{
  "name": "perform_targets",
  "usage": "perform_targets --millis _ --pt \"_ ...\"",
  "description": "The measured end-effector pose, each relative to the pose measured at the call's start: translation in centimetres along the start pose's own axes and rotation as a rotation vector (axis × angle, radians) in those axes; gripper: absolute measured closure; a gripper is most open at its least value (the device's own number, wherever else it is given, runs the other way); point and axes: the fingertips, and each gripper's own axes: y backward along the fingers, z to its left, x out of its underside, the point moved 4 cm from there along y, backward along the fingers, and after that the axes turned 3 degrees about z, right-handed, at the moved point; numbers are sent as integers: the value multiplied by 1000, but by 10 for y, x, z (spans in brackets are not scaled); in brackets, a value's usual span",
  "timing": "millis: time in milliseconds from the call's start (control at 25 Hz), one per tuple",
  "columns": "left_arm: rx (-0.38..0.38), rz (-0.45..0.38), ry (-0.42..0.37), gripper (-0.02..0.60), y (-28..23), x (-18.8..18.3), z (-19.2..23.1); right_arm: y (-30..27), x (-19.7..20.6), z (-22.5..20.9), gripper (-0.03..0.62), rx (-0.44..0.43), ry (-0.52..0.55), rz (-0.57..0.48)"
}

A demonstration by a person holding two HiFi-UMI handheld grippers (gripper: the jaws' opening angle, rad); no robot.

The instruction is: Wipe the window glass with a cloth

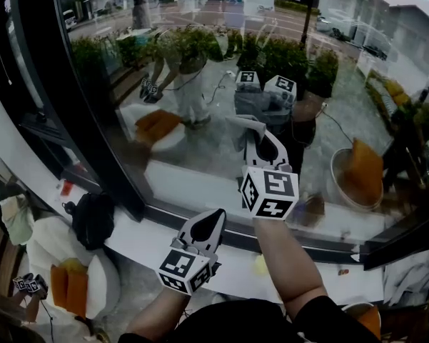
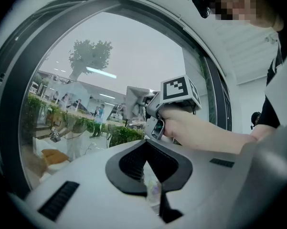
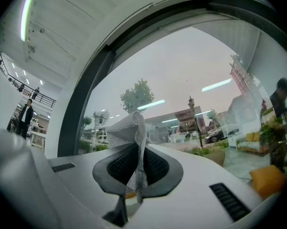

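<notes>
The window glass (image 1: 221, 70) fills the upper head view and stands ahead in both gripper views (image 3: 181, 66) (image 2: 119, 56). My right gripper (image 1: 260, 140) is raised close to the pane and shut on a grey mesh cloth (image 1: 244, 122). In the right gripper view the cloth (image 3: 129, 128) sticks up from between the closed jaws of my right gripper (image 3: 136, 149). My left gripper (image 1: 214, 224) hangs lower, over the sill, with its jaws together (image 2: 147, 163). A pale translucent sliver shows in their slit; I cannot tell what it is. The left gripper view shows the right gripper's marker cube (image 2: 179, 89) and the hand.
A white sill (image 1: 150, 241) runs under the glass, with a black frame bar (image 1: 64, 91) at the left. A black bag (image 1: 93, 216) lies on the sill. Orange cushions (image 1: 68, 284) sit on a white seat at lower left. Plants and reflections show in the glass.
</notes>
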Motion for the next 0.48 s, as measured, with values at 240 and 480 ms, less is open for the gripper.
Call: perform_targets --millis 240,480 --pt "1 -1 -1 574 2 0 1 -2 0 1 553 1 -10 3" --pt "2 -2 -1 574 3 0 2 -2 1 0 553 5 -10 5"
